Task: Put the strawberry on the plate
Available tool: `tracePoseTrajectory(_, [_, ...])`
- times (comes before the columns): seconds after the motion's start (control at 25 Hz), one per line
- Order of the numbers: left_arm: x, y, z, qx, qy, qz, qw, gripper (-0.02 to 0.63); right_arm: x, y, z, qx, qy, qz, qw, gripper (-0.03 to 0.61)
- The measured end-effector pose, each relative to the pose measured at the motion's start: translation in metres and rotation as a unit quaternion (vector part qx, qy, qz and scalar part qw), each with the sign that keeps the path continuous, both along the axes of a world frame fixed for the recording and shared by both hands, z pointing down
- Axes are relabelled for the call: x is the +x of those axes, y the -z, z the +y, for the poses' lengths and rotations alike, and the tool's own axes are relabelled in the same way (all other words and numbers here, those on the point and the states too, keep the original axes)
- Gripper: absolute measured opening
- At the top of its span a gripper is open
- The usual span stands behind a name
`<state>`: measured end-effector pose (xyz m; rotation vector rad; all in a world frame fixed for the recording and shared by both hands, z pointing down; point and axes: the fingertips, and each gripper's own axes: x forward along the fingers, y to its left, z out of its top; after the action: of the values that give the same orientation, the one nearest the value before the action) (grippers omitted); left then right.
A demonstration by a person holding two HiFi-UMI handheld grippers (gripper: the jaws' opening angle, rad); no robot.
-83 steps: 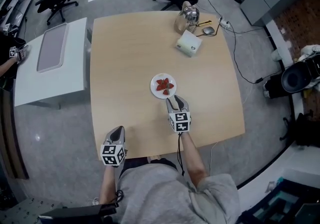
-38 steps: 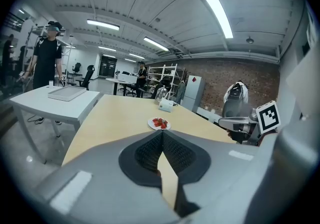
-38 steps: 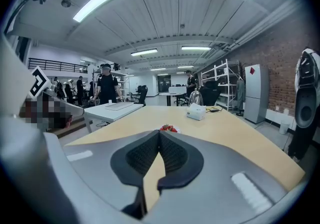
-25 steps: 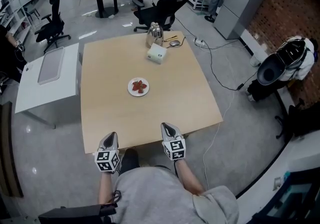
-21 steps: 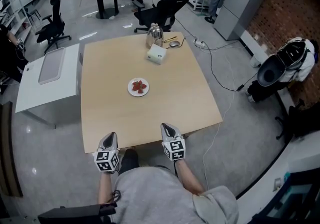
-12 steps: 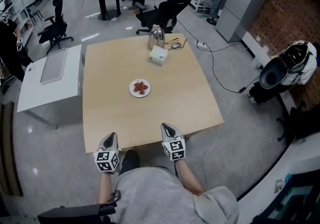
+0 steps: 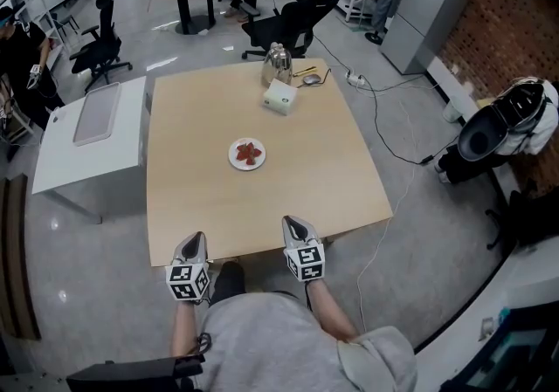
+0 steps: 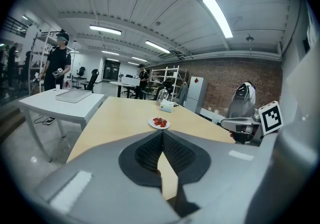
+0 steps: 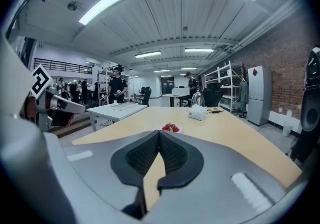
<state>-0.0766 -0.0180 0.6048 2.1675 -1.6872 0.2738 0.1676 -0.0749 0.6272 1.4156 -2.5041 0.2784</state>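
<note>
A small white plate point(image 7: 237, 159) lies in the middle of the wooden table point(image 7: 210, 111), and red strawberries point(image 7: 250, 153) rest on it. The same plate point(image 8: 153, 124) point(image 9: 178, 130) of strawberries point(image 8: 160, 121) point(image 9: 171, 128) shows far ahead in both gripper views. My left gripper point(image 7: 193, 244) and right gripper point(image 7: 294, 229) hover at the table's near edge, well back from the plate. Both pairs of jaws are shut with their tips touching and nothing between them.
At the table's far side stand a metal kettle point(image 7: 277, 57), a white box point(image 7: 279, 98) and a cable point(image 7: 310, 79). A white side table point(image 7: 83, 133) with a grey tray point(image 7: 96, 113) sits to the left. Office chairs point(image 7: 96, 50) and people point(image 8: 56, 63) are beyond.
Since the oldest frame my right gripper has drawn back from beside the plate to the table's near edge. Over the last second both grippers kept still; only the head view shifted slightly.
</note>
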Motion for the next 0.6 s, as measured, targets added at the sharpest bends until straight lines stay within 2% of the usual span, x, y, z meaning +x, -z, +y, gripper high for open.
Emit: tracePoseTrajectory(0.6, [0.0, 0.0001, 0.0018, -0.002, 0.004, -0.003, 1.0, 0.02, 0.0024, -0.0018, 0.0003, -0.002, -0.002, -0.003, 1.0, 0.007])
